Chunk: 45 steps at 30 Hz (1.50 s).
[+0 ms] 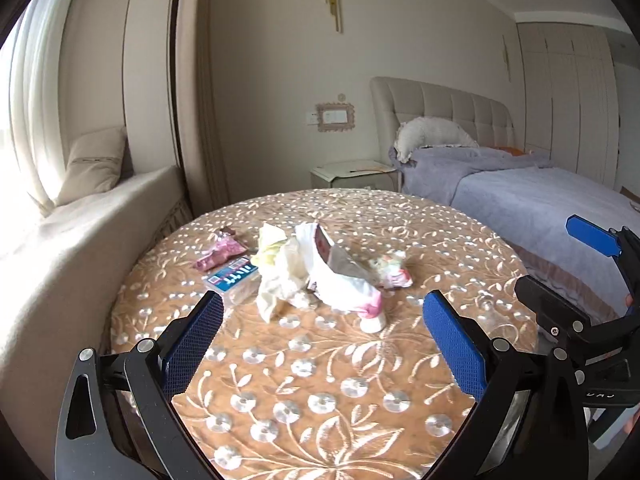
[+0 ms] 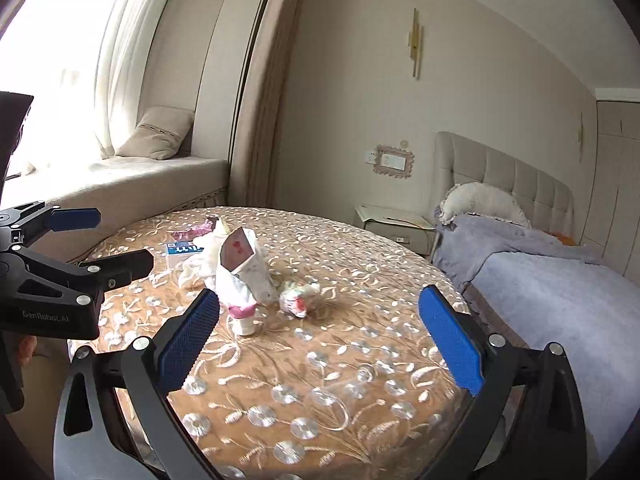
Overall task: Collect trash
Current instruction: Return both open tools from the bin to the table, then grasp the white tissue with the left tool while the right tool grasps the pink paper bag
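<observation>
We held the left claw (image 1: 322, 322) and the right claw (image 2: 320, 316) spread wide and empty above the round tabletop with beige flowered cloth (image 1: 320, 392), because the crumpled white and pink wrapper trash (image 1: 320, 268) lay heaped near its middle.

On the round table (image 1: 320, 380) lie what look like five pieces of trash, though the heap in the middle overlaps too much for a sure count: one pink wrapper (image 1: 218, 252), one blue-labelled packet (image 1: 231, 277), one crumpled tissue (image 1: 276, 268), one white pouch with a pink cap (image 1: 344, 280) and one small crumpled wrapper (image 1: 391, 269). Two claws are in view, each with two blue pads.
</observation>
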Each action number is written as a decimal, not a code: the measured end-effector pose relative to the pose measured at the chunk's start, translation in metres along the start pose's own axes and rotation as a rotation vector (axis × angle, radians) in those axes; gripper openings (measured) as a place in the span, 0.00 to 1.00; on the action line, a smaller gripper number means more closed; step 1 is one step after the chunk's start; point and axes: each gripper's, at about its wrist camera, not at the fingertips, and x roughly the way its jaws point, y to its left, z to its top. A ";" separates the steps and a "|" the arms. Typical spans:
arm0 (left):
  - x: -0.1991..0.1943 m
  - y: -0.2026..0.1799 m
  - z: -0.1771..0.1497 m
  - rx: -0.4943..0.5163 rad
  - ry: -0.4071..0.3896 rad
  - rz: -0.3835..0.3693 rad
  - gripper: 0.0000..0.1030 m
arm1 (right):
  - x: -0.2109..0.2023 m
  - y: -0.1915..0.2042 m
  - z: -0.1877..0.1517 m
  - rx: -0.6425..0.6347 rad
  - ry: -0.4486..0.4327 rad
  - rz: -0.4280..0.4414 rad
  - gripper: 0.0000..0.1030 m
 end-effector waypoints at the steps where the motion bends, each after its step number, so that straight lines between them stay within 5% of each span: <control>1: 0.004 0.009 0.001 -0.010 0.009 0.008 0.95 | 0.007 0.006 0.003 -0.005 0.008 0.010 0.96; 9: 0.041 0.060 0.002 -0.054 0.052 0.025 0.95 | 0.054 0.041 0.022 -0.050 0.035 0.058 0.96; 18: 0.106 0.084 -0.010 -0.071 0.193 -0.066 0.94 | 0.103 0.057 0.029 -0.066 0.092 0.123 0.96; 22: 0.131 0.086 -0.010 -0.085 0.236 -0.095 0.68 | 0.117 0.058 0.028 -0.081 0.116 0.109 0.96; 27: 0.166 0.079 -0.013 -0.063 0.292 -0.131 0.67 | 0.132 0.052 0.025 -0.053 0.147 0.117 0.96; 34: 0.200 0.073 -0.011 -0.100 0.367 -0.260 0.49 | 0.143 0.053 0.023 -0.067 0.167 0.126 0.96; 36: 0.208 0.070 -0.011 -0.099 0.381 -0.274 0.35 | 0.145 0.055 0.023 -0.073 0.172 0.130 0.96; 38: 0.215 0.067 -0.012 -0.101 0.400 -0.304 0.03 | 0.147 0.058 0.021 -0.078 0.178 0.135 0.96; 45: 0.183 0.075 -0.001 -0.059 0.296 -0.239 0.02 | 0.154 0.057 0.021 -0.059 0.208 0.183 0.96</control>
